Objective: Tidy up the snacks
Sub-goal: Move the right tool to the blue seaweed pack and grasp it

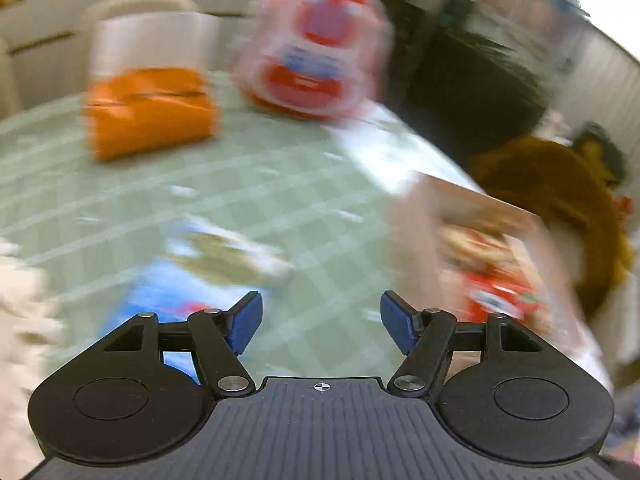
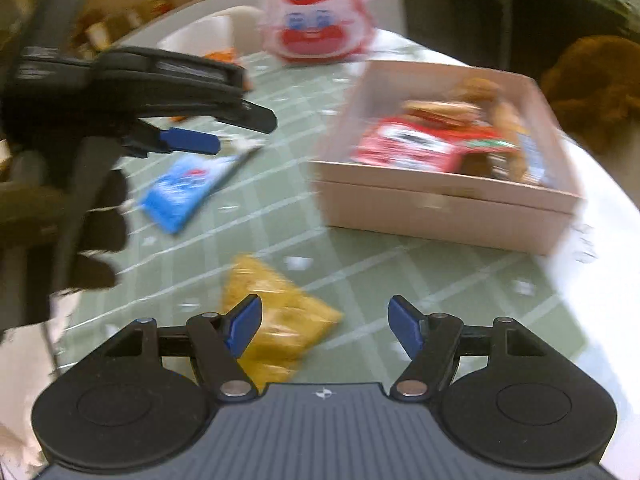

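A: Left gripper (image 1: 321, 322), status?

B: Blue fingers spread wide, nothing between them. Only the green checked tablecloth (image 1: 256, 184) shows in the gap. A blue snack packet (image 1: 176, 292) lies just ahead and to the left of the left finger, partly hidden under the tool's body.

A: Any print legible on it?

B: No. Motion blur throughout. There is a red and white patch on the blue, but no letters can be made out.

A: Farther out from that tool?

B: Ahead and left, an orange bag (image 1: 150, 110) with a white chair back (image 1: 140, 20) behind it. Ahead, slightly right, a red and white bagged pack (image 1: 316, 48) with blue marks; its writing is unreadable. Close on the right, a pale box (image 1: 460, 208) with a red packet inside.

A: Right gripper (image 2: 325, 325)?

B: Also spread apart and holding nothing. A yellow snack packet (image 2: 276, 320) lies on the cloth right at its left finger, part of it under the tool. Whether finger and packet touch cannot be told.

A: And the box from that side?

B: Ahead and right of the tool, open-topped, pale box (image 2: 440, 208) holding a red packet (image 2: 416, 144) with a white label and some brownish items. The label text is too smeared to read.

A: Anything else ahead?

B: The blue packet (image 2: 184, 192) lies ahead to the left, with the left gripper (image 2: 192, 140) above it, seen side-on. The red and white pack (image 2: 316, 12) sits at the far edge, straight ahead.
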The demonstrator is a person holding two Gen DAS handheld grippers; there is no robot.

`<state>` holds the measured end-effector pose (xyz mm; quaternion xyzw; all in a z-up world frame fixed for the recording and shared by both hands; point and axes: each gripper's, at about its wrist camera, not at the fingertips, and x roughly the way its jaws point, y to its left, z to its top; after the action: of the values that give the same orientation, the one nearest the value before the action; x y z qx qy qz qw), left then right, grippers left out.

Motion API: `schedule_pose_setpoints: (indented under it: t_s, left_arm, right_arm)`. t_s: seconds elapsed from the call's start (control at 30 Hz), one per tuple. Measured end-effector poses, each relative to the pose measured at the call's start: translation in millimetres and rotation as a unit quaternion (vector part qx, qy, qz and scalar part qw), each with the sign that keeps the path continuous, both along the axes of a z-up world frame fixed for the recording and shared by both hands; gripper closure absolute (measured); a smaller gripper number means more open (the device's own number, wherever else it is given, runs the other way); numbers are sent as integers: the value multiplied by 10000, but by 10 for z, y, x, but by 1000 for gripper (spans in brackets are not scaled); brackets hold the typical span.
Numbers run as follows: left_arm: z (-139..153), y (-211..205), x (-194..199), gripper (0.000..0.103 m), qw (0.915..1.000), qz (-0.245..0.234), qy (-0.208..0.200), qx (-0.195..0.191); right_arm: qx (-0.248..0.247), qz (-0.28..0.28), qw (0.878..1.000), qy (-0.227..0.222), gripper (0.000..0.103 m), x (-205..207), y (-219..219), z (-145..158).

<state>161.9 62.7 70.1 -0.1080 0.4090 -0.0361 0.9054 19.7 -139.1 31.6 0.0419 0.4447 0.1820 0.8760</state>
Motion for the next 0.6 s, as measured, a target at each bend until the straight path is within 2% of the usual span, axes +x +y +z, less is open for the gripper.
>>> schedule_pose_setpoints:
  t_s: [0.13, 0.2, 0.27, 0.37, 0.53, 0.6]
  left_arm:
    - [-108, 506, 74, 32, 9975, 702, 95, -66]
    - [-188, 702, 159, 32, 9959, 876, 165, -127]
    - [-259, 817, 241, 32, 9952, 948, 260, -26]
    - [-411, 824, 392, 37, 9958, 802, 444, 9]
    - [-471, 610, 382, 40, 9984, 236, 471, 193]
    - [-459, 496, 348, 45, 9984, -13, 492, 263]
  right_arm:
    - [-69, 322, 9995, 16, 33, -8, 345, -46]
    - [-248, 401, 9989, 52, 33, -9, 436, -97]
    - [-513, 416, 9978, 3, 33, -29, 457, -139]
    - [-759, 301, 9966, -82, 32, -58, 273, -156]
    - [-651, -110, 9977, 130, 31, -48, -178, -205]
    - [-646, -252, 9975, 149, 31, -44, -311, -221]
